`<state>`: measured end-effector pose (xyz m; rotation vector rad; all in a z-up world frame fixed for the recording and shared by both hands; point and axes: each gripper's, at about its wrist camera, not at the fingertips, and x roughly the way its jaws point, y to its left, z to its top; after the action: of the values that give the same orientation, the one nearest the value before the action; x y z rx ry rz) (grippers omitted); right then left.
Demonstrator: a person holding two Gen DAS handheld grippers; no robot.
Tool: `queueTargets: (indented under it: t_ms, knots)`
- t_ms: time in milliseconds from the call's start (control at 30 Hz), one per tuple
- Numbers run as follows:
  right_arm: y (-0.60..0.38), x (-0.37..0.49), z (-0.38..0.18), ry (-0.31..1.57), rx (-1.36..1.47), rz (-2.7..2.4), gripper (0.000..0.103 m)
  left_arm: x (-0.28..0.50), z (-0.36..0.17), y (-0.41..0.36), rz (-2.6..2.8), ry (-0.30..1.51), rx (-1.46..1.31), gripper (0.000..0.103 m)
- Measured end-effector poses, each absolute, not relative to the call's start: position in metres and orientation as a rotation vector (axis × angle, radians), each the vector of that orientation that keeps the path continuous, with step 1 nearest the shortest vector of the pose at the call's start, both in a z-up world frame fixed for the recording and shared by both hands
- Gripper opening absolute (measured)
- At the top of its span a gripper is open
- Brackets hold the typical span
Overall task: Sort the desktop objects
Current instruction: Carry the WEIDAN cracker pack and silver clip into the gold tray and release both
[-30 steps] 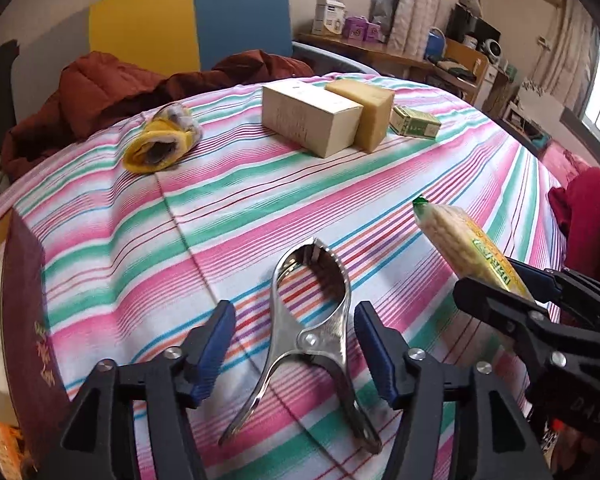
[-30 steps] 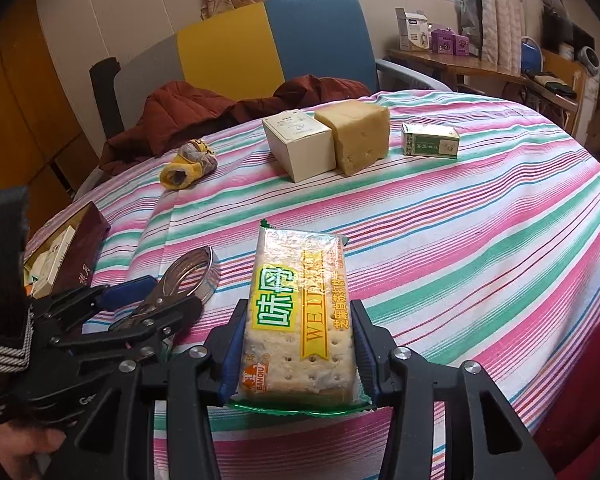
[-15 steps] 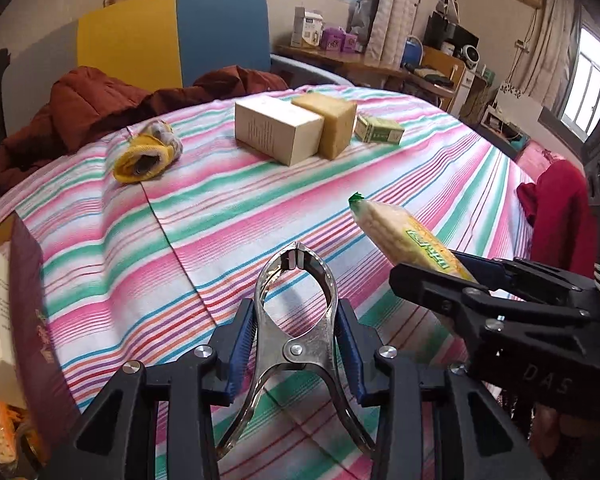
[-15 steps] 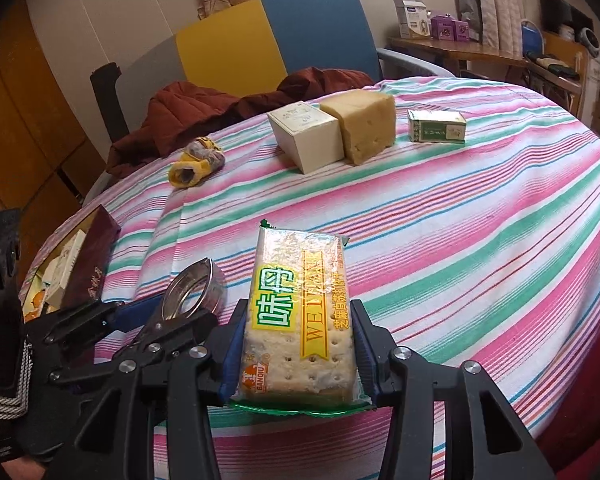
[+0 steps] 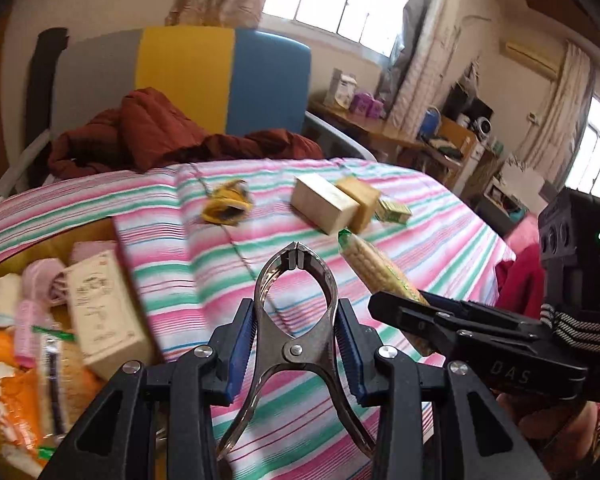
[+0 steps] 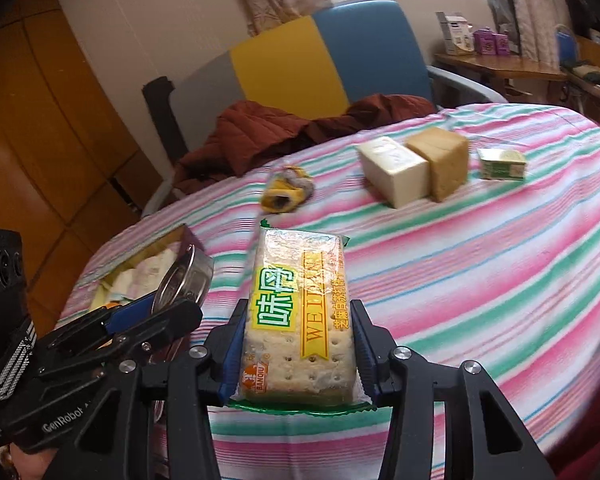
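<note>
My left gripper (image 5: 296, 344) is shut on a shiny metal clamp (image 5: 295, 312) and holds it above the striped tablecloth (image 5: 204, 272). My right gripper (image 6: 298, 354) is shut on a cracker packet (image 6: 298, 312), also lifted; the packet also shows in the left wrist view (image 5: 376, 268). The clamp shows at the left of the right wrist view (image 6: 180, 280). An open box (image 5: 44, 344) holding several packaged items lies at the table's left side, below and left of the left gripper.
At the far side of the table lie a yellow glove (image 6: 286, 192), a white box (image 6: 394, 170), a tan block (image 6: 444, 160) and a small green box (image 6: 502, 164). A red jacket (image 5: 148, 140) hangs on a chair (image 5: 204, 76) behind the table.
The left gripper closed on the clamp and lifted it off the table, swinging left so the open box came into view. The right gripper keeps hold of the cracker packet and has risen slightly.
</note>
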<state>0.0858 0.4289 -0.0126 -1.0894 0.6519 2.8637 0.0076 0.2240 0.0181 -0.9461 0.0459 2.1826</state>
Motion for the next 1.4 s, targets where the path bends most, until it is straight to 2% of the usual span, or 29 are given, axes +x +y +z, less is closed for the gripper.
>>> queueTargets:
  t_ms: [133,400,667,767,900,1000,1067,1133,1233,1400]
  knots:
    - [0.393,0.067,-0.002,0.668,-1.113,2.943,0.048,-0.008,0.030,0.175,2.272,-0.023,-0.945,0.040]
    - [0.300,0.009,0.015,0.563,-1.215,3.115,0.048,-0.058,0.034,0.084,2.467,-0.137,-0.985,0.040]
    - [0.228,-0.053,0.004,0.565,-1.334,3.160,0.048,-0.106,-0.002,0.057,2.526,-0.058,-1.106,0.040]
    - [0.220,-0.075,-0.009,0.574,-1.373,3.107,0.053,-0.119,-0.022,0.054,2.482,-0.071,-1.221,0.040]
    - [0.231,-0.077,-0.018,0.689,-1.406,3.061,0.061,-0.117,-0.029,0.032,2.450,-0.260,-1.266,0.043]
    - [0.240,-0.064,-0.013,0.656,-1.352,3.088,0.062,-0.108,-0.022,0.020,2.465,-0.341,-1.218,0.045]
    - [0.244,-0.054,-0.011,0.641,-1.338,3.108,0.058,-0.102,-0.017,0.019,2.495,-0.321,-1.180,0.045]
    - [0.244,-0.053,-0.011,0.616,-1.358,3.120,0.039,-0.094,-0.014,0.020,2.519,-0.269,-1.160,0.043]
    - [0.240,-0.042,-0.011,0.564,-1.409,3.160,0.032,-0.091,-0.016,0.027,2.535,-0.186,-1.188,0.042]
    - [0.218,-0.043,-0.021,0.493,-1.535,3.223,0.028,-0.097,-0.028,0.035,2.534,-0.139,-1.245,0.039]
